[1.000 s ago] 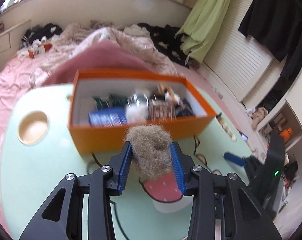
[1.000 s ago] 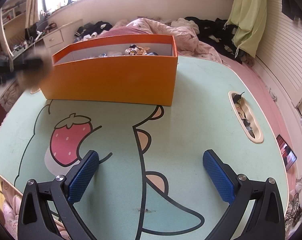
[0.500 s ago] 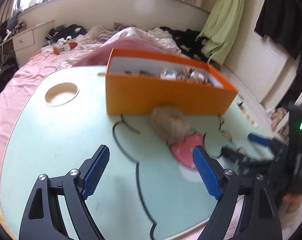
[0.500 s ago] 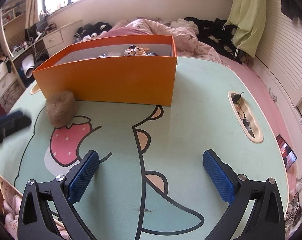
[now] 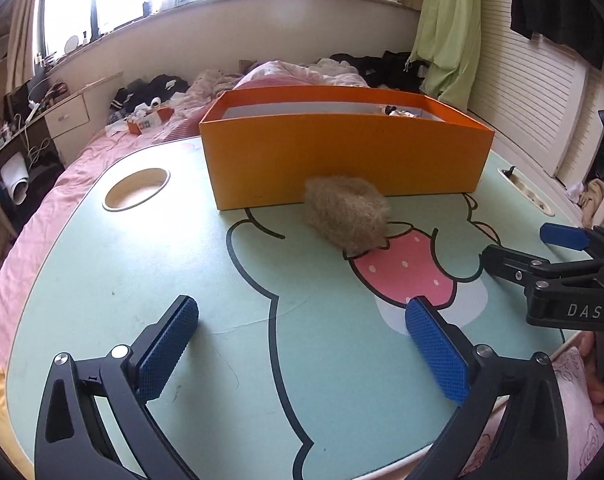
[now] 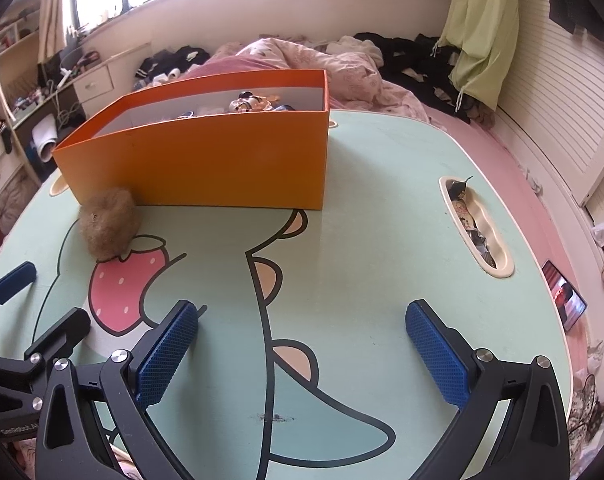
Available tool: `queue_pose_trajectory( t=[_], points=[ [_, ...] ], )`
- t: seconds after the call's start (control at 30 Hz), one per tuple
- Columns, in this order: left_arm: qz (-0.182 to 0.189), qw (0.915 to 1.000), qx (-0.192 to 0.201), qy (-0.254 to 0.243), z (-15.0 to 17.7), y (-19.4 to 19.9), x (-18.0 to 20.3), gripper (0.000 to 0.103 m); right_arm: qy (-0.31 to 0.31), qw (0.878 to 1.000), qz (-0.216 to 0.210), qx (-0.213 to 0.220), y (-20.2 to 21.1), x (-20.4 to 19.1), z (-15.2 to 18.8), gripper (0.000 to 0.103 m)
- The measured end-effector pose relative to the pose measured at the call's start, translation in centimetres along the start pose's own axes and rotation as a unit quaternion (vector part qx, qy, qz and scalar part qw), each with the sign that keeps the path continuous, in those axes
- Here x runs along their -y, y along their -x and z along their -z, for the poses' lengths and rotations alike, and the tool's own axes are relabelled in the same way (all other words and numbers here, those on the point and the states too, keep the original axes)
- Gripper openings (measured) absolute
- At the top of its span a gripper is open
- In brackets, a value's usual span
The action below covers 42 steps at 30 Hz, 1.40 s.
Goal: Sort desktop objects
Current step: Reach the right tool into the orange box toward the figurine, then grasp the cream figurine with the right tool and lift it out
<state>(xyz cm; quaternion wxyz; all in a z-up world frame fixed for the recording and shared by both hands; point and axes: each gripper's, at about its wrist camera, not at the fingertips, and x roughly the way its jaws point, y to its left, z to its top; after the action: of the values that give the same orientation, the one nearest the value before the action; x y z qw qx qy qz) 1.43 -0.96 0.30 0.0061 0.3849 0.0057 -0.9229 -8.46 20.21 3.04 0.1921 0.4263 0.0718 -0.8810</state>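
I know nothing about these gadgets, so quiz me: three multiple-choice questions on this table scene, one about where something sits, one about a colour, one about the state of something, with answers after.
1. Where is the furry brown ball?
A. inside the box
B. on the table against the box's front wall
C. between blue pads

2. What colour is the outside of the box?
A. orange
B. green
C. white

3. How does the left gripper stand?
A. clamped on the ball
B. shut on nothing
C. wide open, nothing between its pads

Answers:
1. B, since the ball lies on the tabletop at the top of the printed strawberry, touching the wall.
2. A, since both views show orange walls.
3. C, since its jaws have just been opening and only bare table shows between them.
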Motion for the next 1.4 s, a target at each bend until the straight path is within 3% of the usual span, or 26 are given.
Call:
queue_pose_trajectory(
  t=[0.27, 0.4, 0.53, 0.63, 0.73, 0.8, 0.9, 1.03, 1.13, 1.2, 1.27, 1.3, 1.33, 1.4],
  points=[
    [-0.002, 1.0, 0.003, 0.0, 0.5, 0.0, 0.5, 0.103, 0.006, 1.0, -0.01, -0.002, -0.1, 0.0, -0.2, 0.102],
    [-0.005, 1.0, 0.007, 0.002, 0.6, 0.0, 0.7, 0.103, -0.001, 0.999, -0.036, 0.01, 0.9, 0.3, -0.8, 0.089],
    [-0.005, 1.0, 0.007, 0.002, 0.6, 0.0, 0.7, 0.103, -0.01, 0.997, -0.065, 0.049, 3.7, 0.9, -4.1, 0.088],
    [-0.005, 1.0, 0.008, 0.002, 0.6, 0.0, 0.7, 0.103, -0.012, 0.994, -0.079, 0.068, 4.9, 0.9, -9.0, 0.086],
    [-0.005, 0.9999, 0.008, 0.002, 0.6, 0.0, 0.7, 0.103, -0.004, 0.993, -0.106, 0.045, 3.7, -0.3, -12.7, 0.075],
    [-0.005, 1.0, 0.008, 0.002, 0.6, 0.0, 0.7, 0.103, 0.0, 0.993, -0.114, 0.011, 1.4, -1.4, -14.8, 0.055],
    [-0.005, 0.9999, 0.008, 0.003, 0.6, 0.0, 0.8, 0.103, -0.013, 0.995, -0.094, -0.034, -2.6, -2.1, -16.6, 0.037],
    [-0.005, 0.9999, 0.011, 0.002, 0.6, -0.1, 0.9, 0.103, -0.01, 0.997, -0.059, -0.056, -5.8, -2.6, -17.6, 0.038],
    [-0.005, 0.9999, 0.011, 0.003, 0.5, -0.1, 0.9, 0.103, -0.007, 0.995, -0.036, -0.09, -8.1, -2.5, -17.6, 0.046],
    [-0.005, 0.9999, 0.011, 0.002, 0.5, -0.1, 0.9, 0.103, -0.002, 0.993, -0.039, -0.109, -9.2, -2.6, -17.4, 0.046],
    [-0.005, 0.9999, 0.012, 0.001, 0.5, -0.1, 0.8, 0.103, 0.014, 0.995, -0.019, -0.099, -9.5, -3.1, -17.5, 0.041],
    [-0.005, 0.9999, 0.012, 0.002, 0.5, -0.1, 0.8, 0.103, 0.014, 0.995, -0.012, -0.093, -9.4, -3.0, -17.4, 0.032],
    [-0.004, 0.9999, 0.012, 0.003, 0.5, -0.1, 0.8, 0.103, 0.013, 0.996, -0.011, -0.09, -9.2, -2.9, -17.2, 0.032],
    [-0.004, 0.9999, 0.012, 0.002, 0.5, -0.1, 0.5, 0.103, 0.004, 0.996, -0.039, -0.075, -8.4, -2.4, -17.1, 0.032]
  ],
)
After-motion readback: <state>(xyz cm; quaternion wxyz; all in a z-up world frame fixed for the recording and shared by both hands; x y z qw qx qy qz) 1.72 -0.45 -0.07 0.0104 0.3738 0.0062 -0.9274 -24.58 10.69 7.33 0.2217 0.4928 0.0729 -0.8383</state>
